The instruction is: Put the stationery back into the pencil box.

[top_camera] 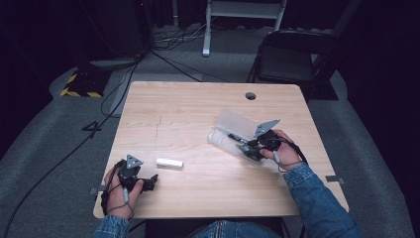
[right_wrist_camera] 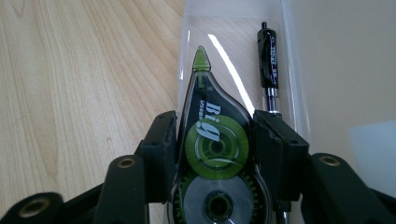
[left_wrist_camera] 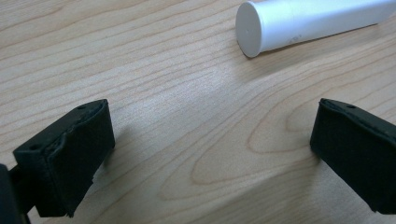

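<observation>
At the near left edge of the table (top_camera: 198,99), the left gripper (top_camera: 148,180) rests low on the wood in the person's left hand (top_camera: 119,191), its jaws spread wide with bare wood between them. A white tube (top_camera: 169,162) lies on its side just beyond the jaws, apart from them and untouched. The left gripper view brings this close: the tube (left_wrist_camera: 308,23) lies past the open gap, toward the right-hand jaw's side, its flat round end turned toward the camera.

Farther along on the right, the right gripper (top_camera: 247,148), in the person's right hand (top_camera: 285,153), is closed on a correction tape dispenser (top_camera: 251,150) at the edge of a clear plastic case (top_camera: 233,128). The high view shows little more than a dark shape there. The right gripper view makes it plain: both jaws press the sides of the dispenser (right_wrist_camera: 215,140), a clear body with green wheels, its green tip pointing away over the case (right_wrist_camera: 233,28). A black pen (right_wrist_camera: 270,60) lies inside the case just beside the dispenser, running under the right-hand jaw.

Beyond the table stands a dark folding chair (top_camera: 292,57), with cables on the floor.
</observation>
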